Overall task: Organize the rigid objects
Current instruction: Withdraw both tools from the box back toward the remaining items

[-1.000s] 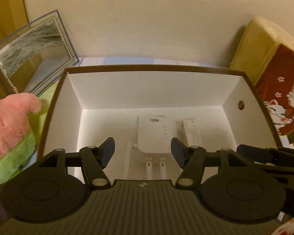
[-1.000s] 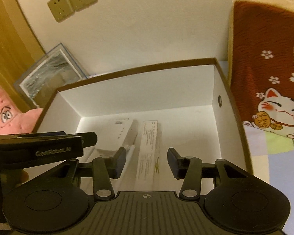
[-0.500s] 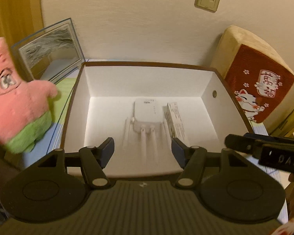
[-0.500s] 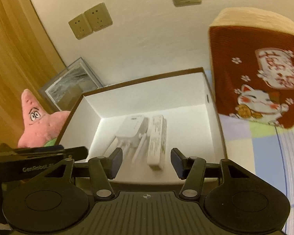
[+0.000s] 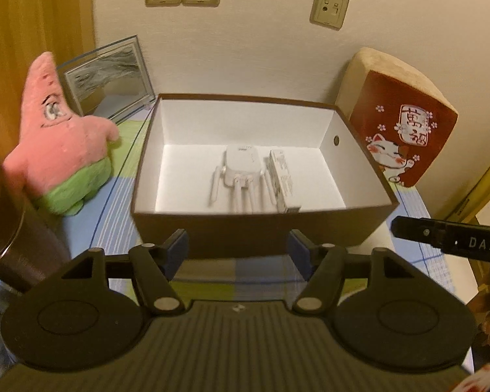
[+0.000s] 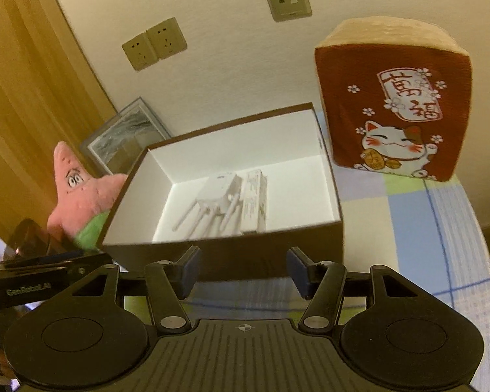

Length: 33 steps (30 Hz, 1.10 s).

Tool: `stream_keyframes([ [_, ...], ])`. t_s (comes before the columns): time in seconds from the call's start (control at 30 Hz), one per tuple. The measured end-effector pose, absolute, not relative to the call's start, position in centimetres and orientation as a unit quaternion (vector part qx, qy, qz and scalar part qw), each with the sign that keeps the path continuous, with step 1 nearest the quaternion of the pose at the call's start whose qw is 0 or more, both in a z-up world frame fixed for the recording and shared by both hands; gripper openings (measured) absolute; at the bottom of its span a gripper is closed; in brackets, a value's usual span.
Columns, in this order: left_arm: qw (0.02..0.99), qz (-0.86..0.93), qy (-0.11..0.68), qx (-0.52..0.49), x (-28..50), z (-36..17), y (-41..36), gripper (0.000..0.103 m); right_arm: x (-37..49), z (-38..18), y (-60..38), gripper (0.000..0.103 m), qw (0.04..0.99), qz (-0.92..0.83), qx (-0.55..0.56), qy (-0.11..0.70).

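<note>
Box (image 5: 261, 228), brown outside and white inside, is sitting open on the checked cloth (image 6: 441, 228). White router (image 5: 241, 170) and slim white carton (image 5: 284, 183) are lying side by side on its floor, touching. Left gripper (image 5: 236, 254) and right gripper (image 6: 243, 271) are both hovering before the near wall, jaws spread wide, holding nothing. Pink starfish plush (image 5: 58, 150) is standing left of the box.

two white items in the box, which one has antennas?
The white router, left of the slim carton: four antennas point toward the box's near wall; the carton is plain.
</note>
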<state>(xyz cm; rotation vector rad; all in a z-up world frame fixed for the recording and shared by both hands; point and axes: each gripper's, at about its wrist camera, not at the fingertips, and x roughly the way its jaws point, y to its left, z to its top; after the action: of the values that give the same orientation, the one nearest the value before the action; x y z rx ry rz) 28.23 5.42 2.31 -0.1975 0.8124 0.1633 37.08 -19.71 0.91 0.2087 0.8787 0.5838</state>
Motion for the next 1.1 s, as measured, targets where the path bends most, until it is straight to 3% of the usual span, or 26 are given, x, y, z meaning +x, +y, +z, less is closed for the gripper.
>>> stream_keyframes([
  [1.1,0.895,0.106,0.425,-0.083,16.7,0.1,5.3,0.065,27.1,-2.7,-22.3,0.056,0.840,0.273,0.029,0.468],
])
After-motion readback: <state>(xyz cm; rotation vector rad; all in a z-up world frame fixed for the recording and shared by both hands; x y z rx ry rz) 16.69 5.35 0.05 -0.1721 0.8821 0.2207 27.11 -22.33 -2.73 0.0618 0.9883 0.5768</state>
